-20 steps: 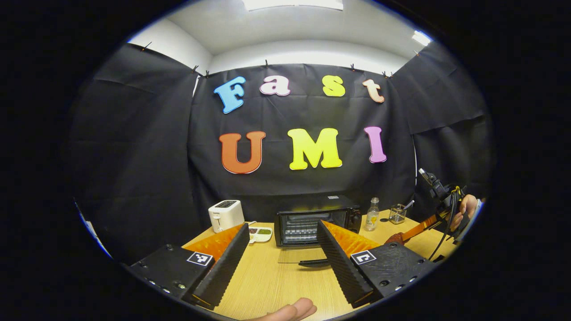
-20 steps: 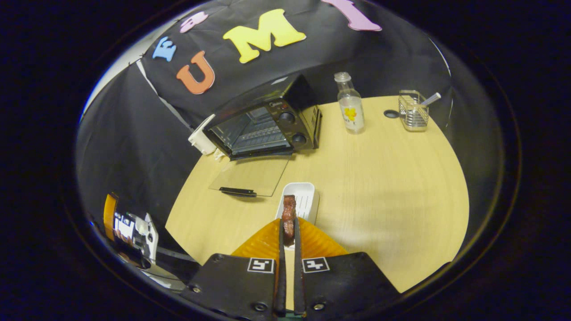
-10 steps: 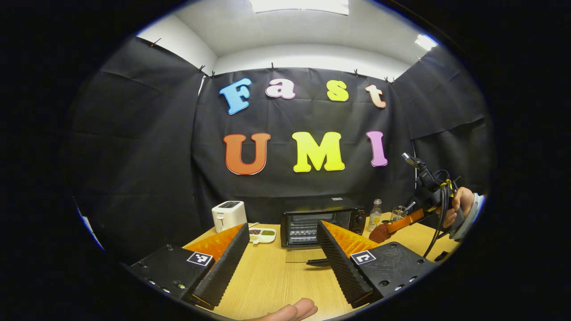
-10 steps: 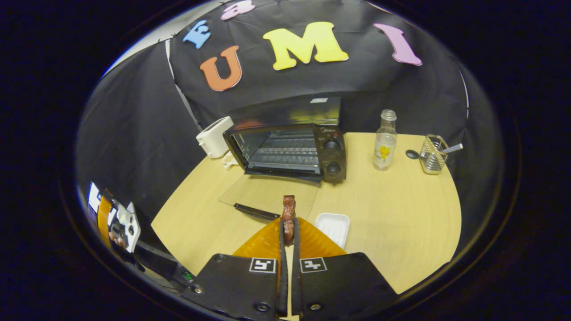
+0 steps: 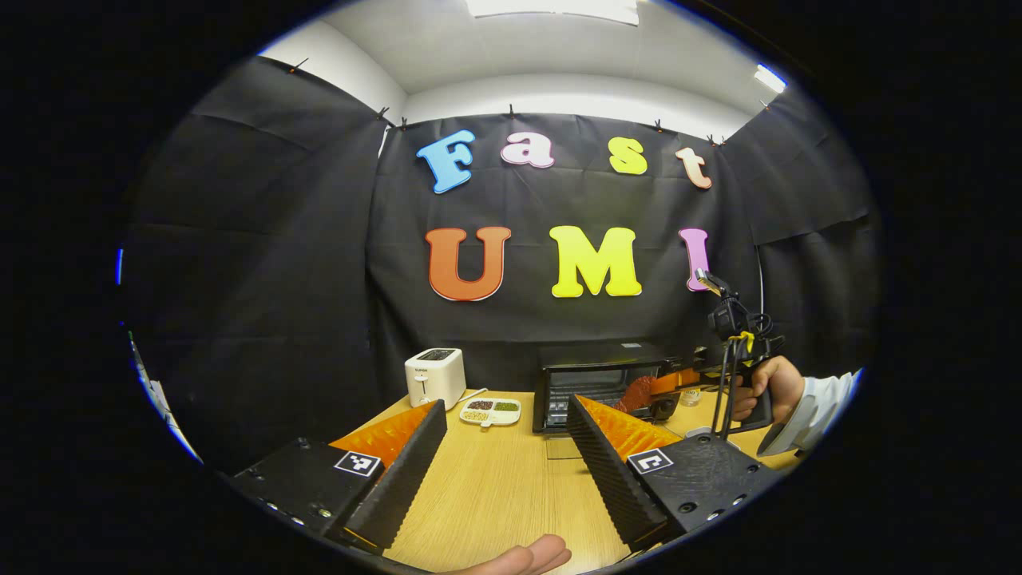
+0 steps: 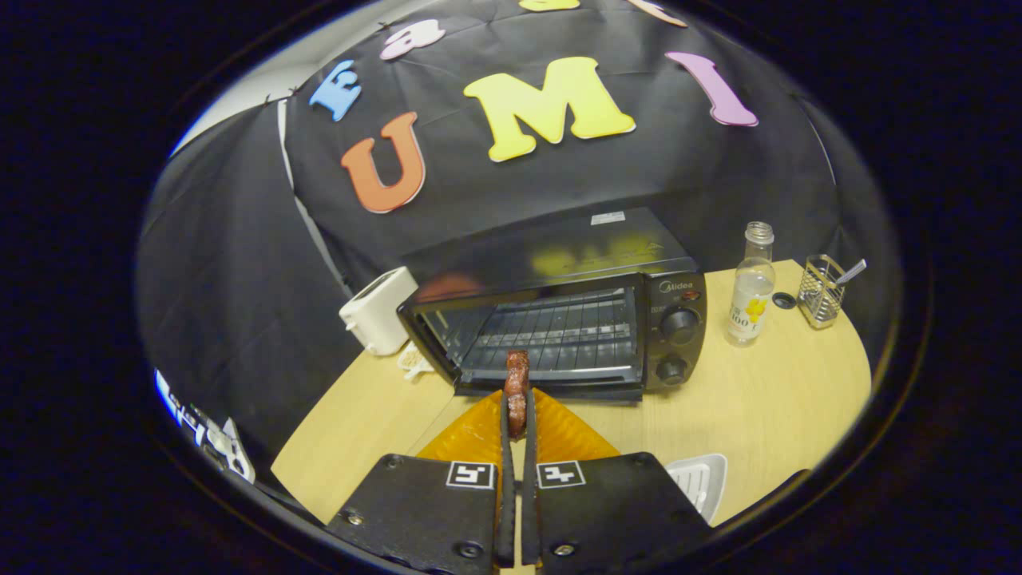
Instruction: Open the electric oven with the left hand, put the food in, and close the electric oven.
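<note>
The right gripper (image 6: 516, 415) is clamped on the food (image 6: 516, 383), a reddish-brown strip of meat that stands on edge between both fingers and pokes out past their tips. In the right gripper view the food sits just in front of the oven (image 6: 559, 319), at the mouth of its open cavity, with the wire rack (image 6: 559, 335) behind it. The oven is black, with two knobs (image 6: 679, 325) on its right side. To its left stands a white toaster (image 6: 377, 319); to its right a clear bottle (image 6: 749, 287) and a wire holder (image 6: 822, 281) with a utensil in it. A white tray (image 6: 701, 479) lies on the wooden table (image 6: 766, 399) near the right gripper. The left gripper (image 5: 505, 463) hangs above the table with its fingers spread wide and nothing between them. In the left gripper view the right gripper (image 5: 667, 383) reaches in from the right, held by a hand (image 5: 762, 387) in a pale sleeve, carrying the food (image 5: 637, 393) up to the front of the oven (image 5: 599, 379). The toaster (image 5: 435, 377) and a small divided dish (image 5: 490, 410) sit to the oven's left. A fingertip (image 5: 527, 557) shows at the lower edge.
</note>
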The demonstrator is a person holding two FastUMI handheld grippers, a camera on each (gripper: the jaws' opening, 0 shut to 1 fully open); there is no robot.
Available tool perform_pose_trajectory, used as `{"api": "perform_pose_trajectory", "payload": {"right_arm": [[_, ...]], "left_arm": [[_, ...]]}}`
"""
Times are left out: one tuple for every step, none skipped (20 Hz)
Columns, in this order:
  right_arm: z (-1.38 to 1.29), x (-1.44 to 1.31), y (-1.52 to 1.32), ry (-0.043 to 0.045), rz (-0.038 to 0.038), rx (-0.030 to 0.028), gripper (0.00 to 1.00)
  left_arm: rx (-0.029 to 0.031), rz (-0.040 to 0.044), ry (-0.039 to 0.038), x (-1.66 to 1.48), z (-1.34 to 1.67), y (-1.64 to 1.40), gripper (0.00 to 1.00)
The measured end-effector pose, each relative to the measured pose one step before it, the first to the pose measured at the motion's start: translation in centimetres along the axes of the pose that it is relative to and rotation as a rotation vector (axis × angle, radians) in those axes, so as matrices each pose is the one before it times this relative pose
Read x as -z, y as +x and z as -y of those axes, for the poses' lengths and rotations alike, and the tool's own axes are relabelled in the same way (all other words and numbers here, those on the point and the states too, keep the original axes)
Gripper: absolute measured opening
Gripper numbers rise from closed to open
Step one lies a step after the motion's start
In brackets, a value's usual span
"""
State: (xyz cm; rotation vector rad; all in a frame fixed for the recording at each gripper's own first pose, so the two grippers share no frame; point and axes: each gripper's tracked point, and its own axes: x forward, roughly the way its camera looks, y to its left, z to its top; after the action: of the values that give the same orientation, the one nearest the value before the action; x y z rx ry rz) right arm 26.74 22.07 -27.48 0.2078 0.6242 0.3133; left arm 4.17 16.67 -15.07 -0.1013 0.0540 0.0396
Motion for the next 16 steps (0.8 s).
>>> {"api": "perform_pose_trajectory", "payload": {"right_arm": [[-0.014, -0.571, 1.348, 0.03369, 0.03495, 0.00894, 0.06], [0.164, -0.359, 1.464, 0.02548, 0.02793, 0.0122, 0.06], [0.18, -0.265, 1.518, 0.01698, 0.02494, 0.00786, 0.06], [0.063, -0.065, 1.36, 0.01248, 0.01983, 0.00234, 0.06], [-0.099, -0.114, 1.322, 0.00675, 0.02114, -0.00836, 0.06], [-0.247, -0.152, 1.187, 0.00835, 0.01713, -0.01518, 0.06], [-0.152, -0.294, 1.034, 0.01428, 0.02241, -0.01157, 0.06], [-0.049, -0.064, 0.994, 0.02159, 0.01482, -0.00641, 0.06], [-0.056, 0.286, 0.933, 0.02524, -0.00176, -0.00629, 0.06], [-0.025, 0.399, 0.888, 0.03237, -0.01194, -0.00777, 0.06], [0.113, 0.576, 1.04, 0.01607, -0.02277, -0.00445, 0.06], [0.478, 0.592, 0.816, 0.01268, -0.01944, 0.00223, 0.06], [0.561, 0.075, 0.034, 0.00354, -0.00752, 0.00876, 0.06], [0.222, -0.297, 0.422, 0.0064, 0.01068, -0.00011, 0.06], [0.377, 0.262, 0.133, -0.00777, -0.00129, 0.00416, 0.07], [0.171, -0.006, 0.095, -0.0063, -0.00459, -0.00105, 0.07]], "left_arm": [[-0.01069, -0.00527, -0.00706, 0.343, -0.655, 0.202, 0.96], [-0.0071, -0.00715, -0.00455, 0.375, -0.404, 0.024, 0.96], [-0.00604, -0.0058, -0.00107, 0.309, -0.466, 0.137, 0.96], [-0.01137, -0.00168, -0.00069, 0.21, -0.645, 0.086, 0.96], [-0.01224, -0.00379, -0.00342, 0.055, -0.729, -0.035, 0.96], [-0.01335, -0.00621, -0.00679, 0.292, -0.675, 0.13, 0.96], [-0.01167, -0.00454, -0.0063, 0.321, -0.591, 0.216, 0.96], [-0.00983, -0.00382, -0.00427, 0.153, -0.52, -0.059, 0.96], [-0.0102, -0.00479, -0.00175, 0.148, -0.406, -0.047, 0.96], [-0.00851, -0.00547, -0.00007, 0.162, -0.37, -0.123, 0.96], [-0.00673, -0.00372, 0.00299, 0.266, -0.424, 0.122, 0.96], [-0.00969, -0.00247, -0.0001, 0.163, -0.392, 0.051, 0.96], [-0.00748, -0.00507, -0.00259, 0.135, -0.285, -0.038, 0.96], [-0.00072, -0.00386, -0.0046, 0.122, -0.033, -0.157, 0.96], [0.00272, -0.00319, -0.00204, 0.162, -0.002, -0.022, 0.96], [0.00136, -0.003, 0.00081, 0.052, 0.058, 0.027, 0.96]]}}
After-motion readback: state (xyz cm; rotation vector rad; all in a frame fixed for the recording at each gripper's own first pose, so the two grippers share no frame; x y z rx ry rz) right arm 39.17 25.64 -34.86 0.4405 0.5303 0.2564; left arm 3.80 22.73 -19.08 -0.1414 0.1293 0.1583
